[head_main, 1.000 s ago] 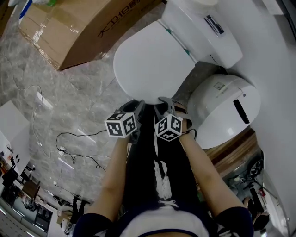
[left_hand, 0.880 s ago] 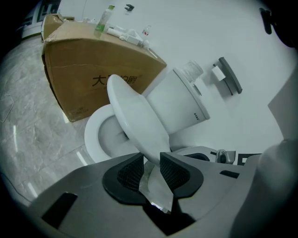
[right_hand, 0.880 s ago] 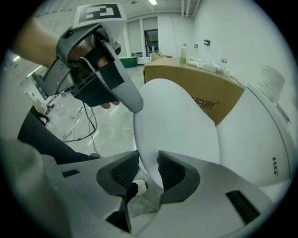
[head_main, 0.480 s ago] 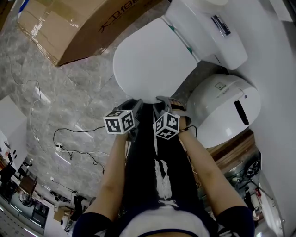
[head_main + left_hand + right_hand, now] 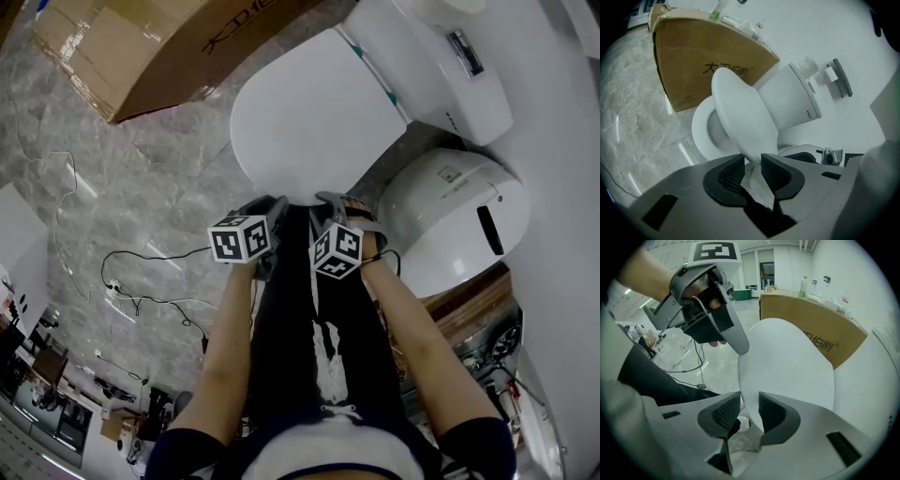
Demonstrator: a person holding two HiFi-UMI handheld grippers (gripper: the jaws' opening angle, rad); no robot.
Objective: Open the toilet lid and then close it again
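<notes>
The white toilet lid (image 5: 314,112) is partly raised. In the left gripper view the lid (image 5: 740,112) tilts up over the seat ring and bowl (image 5: 701,133). My left gripper (image 5: 272,204) is shut on the lid's front edge, which sits between its pads (image 5: 752,166). Right beside it, my right gripper (image 5: 328,202) clamps the same edge, and the lid (image 5: 787,366) fills the gap between its pads (image 5: 750,406). The left gripper (image 5: 736,341) also shows in the right gripper view, on the lid's rim.
The tank (image 5: 431,56) stands behind the lid against the white wall. A round white bin (image 5: 450,220) sits at the right of the bowl. A big cardboard box (image 5: 159,47) stands on the marble floor at the left. Cables (image 5: 141,281) trail over the floor.
Both grippers have sunk a little together, still on the lid's front edge, and the lid lies somewhat lower. The head view has shifted slightly.
</notes>
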